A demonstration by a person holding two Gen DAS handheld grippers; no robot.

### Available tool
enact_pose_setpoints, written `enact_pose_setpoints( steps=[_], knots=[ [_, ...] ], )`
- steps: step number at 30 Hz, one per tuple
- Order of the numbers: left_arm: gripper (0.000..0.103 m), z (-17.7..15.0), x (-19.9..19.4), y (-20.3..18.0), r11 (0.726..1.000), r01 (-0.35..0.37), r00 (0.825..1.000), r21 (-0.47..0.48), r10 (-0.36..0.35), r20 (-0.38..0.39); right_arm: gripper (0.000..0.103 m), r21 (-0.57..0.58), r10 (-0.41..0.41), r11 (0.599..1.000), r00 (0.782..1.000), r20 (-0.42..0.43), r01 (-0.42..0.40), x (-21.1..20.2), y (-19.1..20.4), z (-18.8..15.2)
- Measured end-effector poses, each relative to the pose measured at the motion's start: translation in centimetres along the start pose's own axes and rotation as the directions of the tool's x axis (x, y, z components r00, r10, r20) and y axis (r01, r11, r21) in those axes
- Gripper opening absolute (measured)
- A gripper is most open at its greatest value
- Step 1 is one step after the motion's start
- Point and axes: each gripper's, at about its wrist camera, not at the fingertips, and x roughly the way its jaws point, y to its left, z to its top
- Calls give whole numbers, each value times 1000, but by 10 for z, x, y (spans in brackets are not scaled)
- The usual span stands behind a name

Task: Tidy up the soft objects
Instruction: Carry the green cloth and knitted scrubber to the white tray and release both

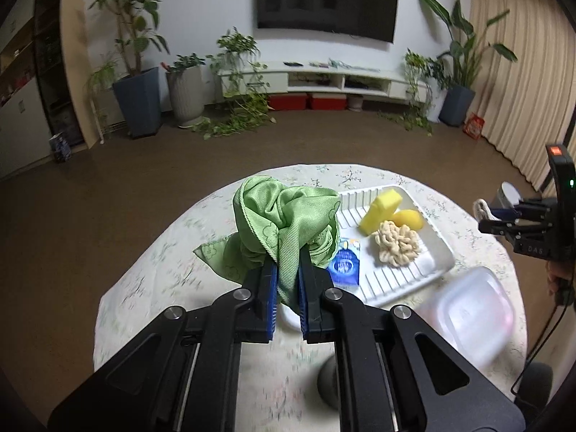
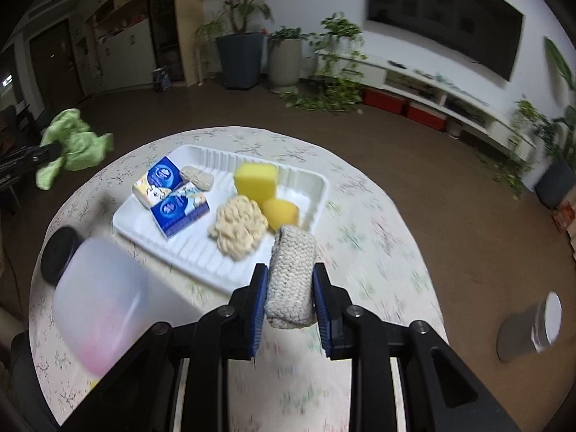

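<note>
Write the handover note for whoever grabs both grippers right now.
Left gripper: shut on the green cloth, held up over the table's left side.
Right gripper: shut on a grey knitted pad, held near the white tray.
Already in the tray: two yellow sponges, a cream scrubber, two blue tissue packs, and a second knitted pad.
A translucent container stands beside the tray.
Left to do: place the cloth and the held pad.
</note>
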Motion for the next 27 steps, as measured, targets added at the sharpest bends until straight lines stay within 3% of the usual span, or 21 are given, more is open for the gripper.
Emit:
enact_pose_setpoints(
  steps=[7, 12, 21, 27],
  knots=[
    [8, 20, 61, -10, 995, 88, 994, 53, -84, -67, 27, -96, 73, 992, 993, -89, -81, 56, 13, 30],
    [8, 24, 87, -23, 985, 126, 988, 115, -114, -104, 27, -114, 101, 986, 984, -147, -118, 80, 17, 25],
    [8, 21, 116, -29, 978, 195, 969, 78, -179, -170, 27, -107, 101, 987, 978, -184, -122, 94, 18, 20],
    [9, 21, 129, -25, 978, 204, 960, 53, -189, -205, 27, -89, 102, 988, 972, -214, -123, 107, 16, 17]
  ],
)
